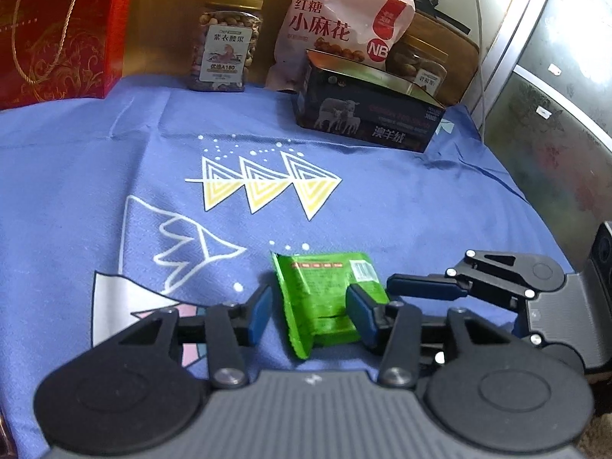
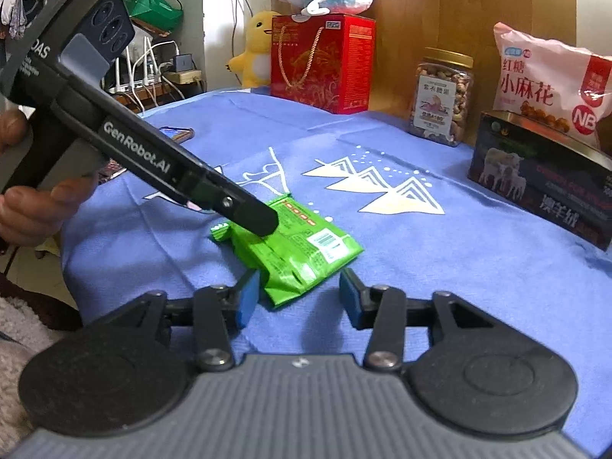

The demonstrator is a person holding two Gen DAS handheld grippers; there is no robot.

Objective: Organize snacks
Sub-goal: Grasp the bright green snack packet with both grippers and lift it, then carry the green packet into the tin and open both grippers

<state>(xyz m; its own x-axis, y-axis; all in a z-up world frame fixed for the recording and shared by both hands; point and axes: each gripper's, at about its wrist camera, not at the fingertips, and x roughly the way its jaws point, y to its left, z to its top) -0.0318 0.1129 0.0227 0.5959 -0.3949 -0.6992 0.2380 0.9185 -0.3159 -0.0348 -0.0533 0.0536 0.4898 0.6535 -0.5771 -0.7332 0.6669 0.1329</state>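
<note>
A green snack packet [image 1: 325, 298] lies flat and slightly creased on the blue tablecloth [image 1: 382, 199]. My left gripper [image 1: 310, 315] straddles it. Its right pad overlaps the packet's edge, and its left pad stands just off the other edge, so the jaws are open. In the right wrist view the left gripper [image 2: 267, 225] reaches down onto the packet [image 2: 298, 244] from the left, held by a hand [image 2: 34, 206]. My right gripper [image 2: 298, 298] is open around the packet's near corner, with a clear gap on the right. From the left wrist view the right gripper [image 1: 390, 290] comes in from the right.
Along the back stand a red gift box [image 1: 57, 38], a nut jar [image 1: 225, 42], a pink snack bag [image 1: 336, 26], a dark box with sheep on it [image 1: 367, 114] and a second jar [image 1: 420, 65]. A phone [image 2: 176, 134] lies at the cloth's left edge.
</note>
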